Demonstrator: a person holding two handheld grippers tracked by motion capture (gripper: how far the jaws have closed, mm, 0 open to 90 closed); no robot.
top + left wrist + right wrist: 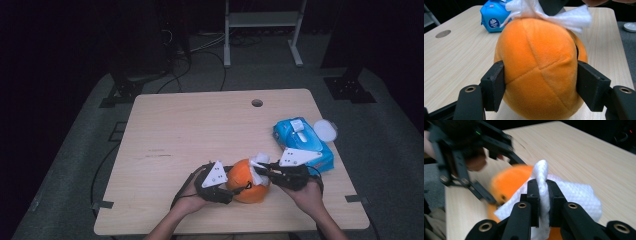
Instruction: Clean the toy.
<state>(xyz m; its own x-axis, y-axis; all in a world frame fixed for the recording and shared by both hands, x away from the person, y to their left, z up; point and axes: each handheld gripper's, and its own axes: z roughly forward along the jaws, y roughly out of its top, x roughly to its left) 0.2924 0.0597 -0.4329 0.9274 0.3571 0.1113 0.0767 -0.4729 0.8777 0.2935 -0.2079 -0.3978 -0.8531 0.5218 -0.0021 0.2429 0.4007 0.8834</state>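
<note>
Orange plush ball (246, 181) sits on the table (200, 130) near the front edge, just right of centre. Left gripper (235, 186) clamps it: the left gripper view shows both jaws pressed into the ball's flanks, partly open, the plush bulging between. Right gripper (261, 167) is closed tight on a white wipe (544, 182); the right gripper view shows the wipe pinched between the jaws and draped over the ball's top. The high view adds the blue wipes pack (302, 142) just behind the right gripper, near the right edge, with a white lid (325, 130) overhanging that edge. Left and rear tabletop stands open.
</note>
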